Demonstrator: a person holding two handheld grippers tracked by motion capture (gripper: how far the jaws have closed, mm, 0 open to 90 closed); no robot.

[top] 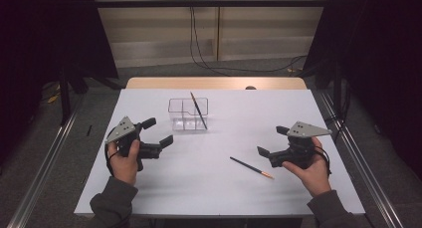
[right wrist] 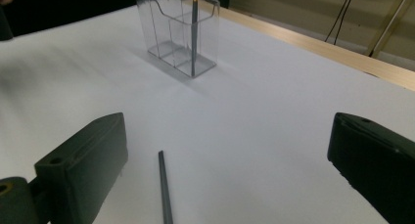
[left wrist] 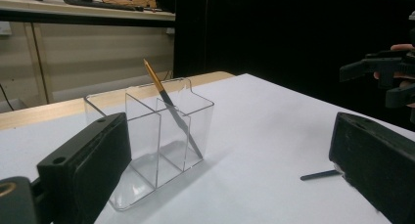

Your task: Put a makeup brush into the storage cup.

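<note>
A clear plastic holder (top: 188, 113) stands on the white table (top: 219, 188) with one brush (top: 198, 110) leaning inside, probably in its right compartment, a second brush (top: 251, 168) lies flat nearer the person, and the left gripper (top: 158, 132) and the right gripper (top: 272, 141), jaws wide and empty, flank it.

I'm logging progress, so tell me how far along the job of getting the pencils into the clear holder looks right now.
About halfway, it seems. Done: one pencil already stands tilted in the clear holder. In hand: nothing; the left gripper and the right gripper are both open and empty, held above the table. Left: the second pencil lies flat on the table, close to the right gripper, not yet picked up.
</note>
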